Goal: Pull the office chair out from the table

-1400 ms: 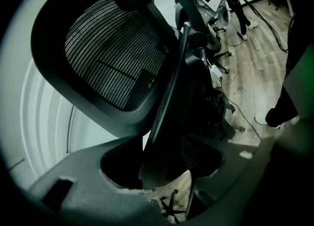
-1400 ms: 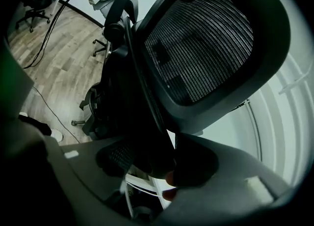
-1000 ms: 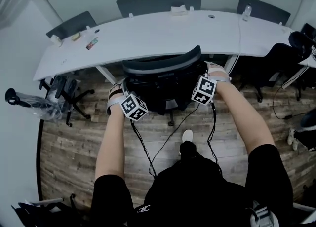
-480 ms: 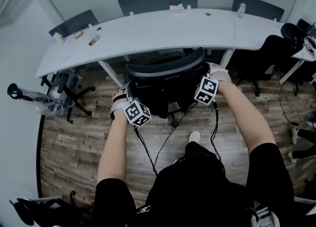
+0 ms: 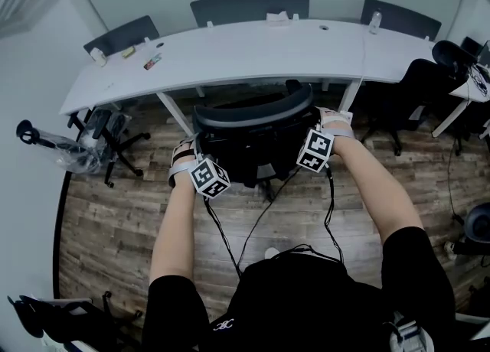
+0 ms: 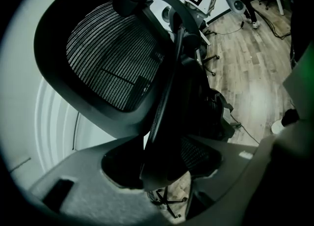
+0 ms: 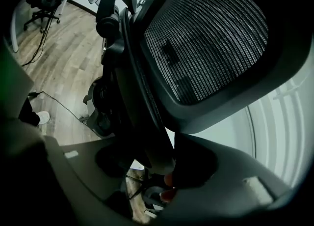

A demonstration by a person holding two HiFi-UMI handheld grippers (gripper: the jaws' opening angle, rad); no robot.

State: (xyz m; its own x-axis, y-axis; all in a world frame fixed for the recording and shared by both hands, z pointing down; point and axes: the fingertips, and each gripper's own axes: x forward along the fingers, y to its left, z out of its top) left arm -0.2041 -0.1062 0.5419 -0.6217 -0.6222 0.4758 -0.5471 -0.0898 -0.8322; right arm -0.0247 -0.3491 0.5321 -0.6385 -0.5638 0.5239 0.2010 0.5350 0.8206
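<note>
Office chair [image 5: 253, 140] sits right ahead of both claws, up close to the near edge of the white table [image 5: 230, 56]. I'd guess it's heavyish but rolls easily on its wheeled base. Left gripper [image 5: 190, 151] and right gripper [image 5: 325, 125] each clamp a side edge of the stiff backrest frame [image 6: 169, 72], a way better hold than the stretchy mesh [image 6: 110, 58].

Tabletop [image 5: 230, 56]: one. Claws: two, left claw [image 6: 157, 168] and right claw [image 7: 159, 163]. Chairs clearly seen: six. That is centre chair [image 5: 253, 125], three far chairs [image 5: 249, 6] along top, left chair [image 5: 103, 132], right chair [image 5: 425, 86]. Bottle [image 5: 375, 17], upper right: one.
</note>
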